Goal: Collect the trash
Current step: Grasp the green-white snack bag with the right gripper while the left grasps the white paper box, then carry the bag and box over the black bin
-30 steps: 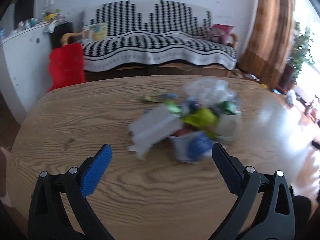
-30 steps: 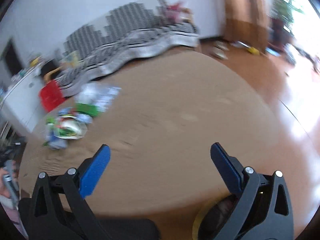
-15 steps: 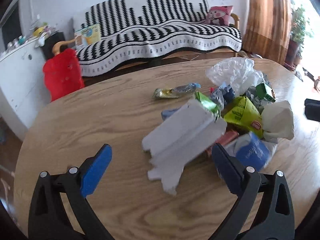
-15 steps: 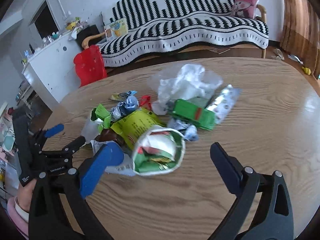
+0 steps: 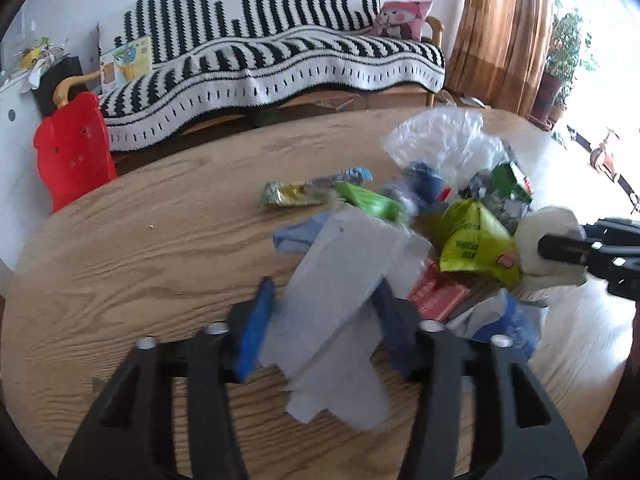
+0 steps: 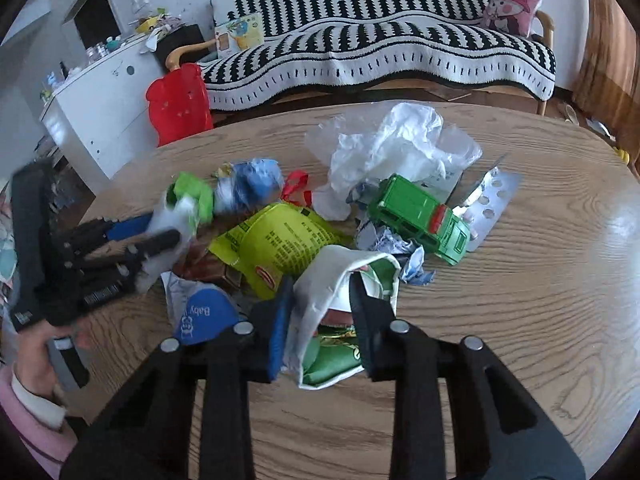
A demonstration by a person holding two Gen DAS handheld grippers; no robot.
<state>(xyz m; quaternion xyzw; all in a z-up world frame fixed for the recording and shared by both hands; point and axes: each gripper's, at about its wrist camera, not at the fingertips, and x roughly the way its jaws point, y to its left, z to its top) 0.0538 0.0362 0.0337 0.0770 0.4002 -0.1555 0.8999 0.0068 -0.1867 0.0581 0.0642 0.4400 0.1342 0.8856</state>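
- Left gripper (image 5: 320, 320): closed on a white foam piece (image 5: 340, 280) at the near left edge of the pile; the foam's long axis runs away from the gripper, tilted right, one end jutting back past the jaws.
- Right gripper (image 6: 320, 320): closed on the rim of a white snack bag (image 6: 340, 280) at the pile's near edge; mouth of the bag faces the camera, green wrappers inside.
- Pile, on the wooden table (image 6: 520, 320): yellow-green packet (image 6: 280, 240), blue "Baby" wrapper (image 6: 200, 312), green toy truck (image 6: 420, 220), clear plastic bag (image 6: 400, 144), foil blister strip (image 6: 492, 200).
- Relation: both held items touch neighbouring trash; the yellow-green packet lies between the two grippers, roughly equally near each.
- Obstruction, as judged: lifting either item may drag adjoining wrappers; the grippers sit close and could collide.
- No bin is visible in either view.
- Background: striped sofa (image 5: 260, 60), red chair (image 5: 72, 148).
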